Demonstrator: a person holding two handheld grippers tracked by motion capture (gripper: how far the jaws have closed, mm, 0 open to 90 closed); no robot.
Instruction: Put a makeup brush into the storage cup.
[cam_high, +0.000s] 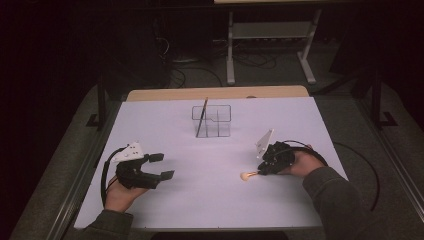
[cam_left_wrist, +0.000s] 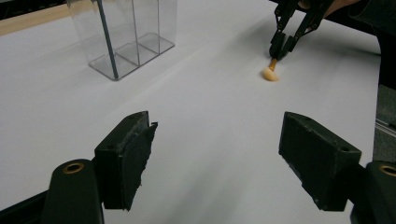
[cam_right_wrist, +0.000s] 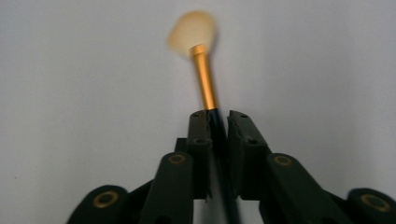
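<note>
Tongs first: the right tongs (cam_right_wrist: 217, 119) are clamped on the dark handle of a small makeup brush with a gold ferrule and pale, fluffy bristles (cam_right_wrist: 198, 49), and the shaft runs straight out between the two black jaws. From above, these right tongs (cam_high: 260, 170) sit at about four o'clock on the white table (cam_high: 210, 200), with the brush's bristle head (cam_high: 246, 175) low over the surface or touching it; which one I cannot tell. At about eight o'clock the left tongs (cam_high: 162, 166) are held wide open with nothing between the jaws, hovering idle near the table's front edge.

Farther off, toward twelve o'clock, stands a clear plastic organiser box with several upright compartments (cam_high: 212, 121). One thin dark stick-like item with an orange tip (cam_high: 202, 117), perhaps a pencil or another brush, leans in its left compartment.

Judging by this, the pick-up is done. Carrying the brush to the organiser and dropping it into a compartment remains.
</note>
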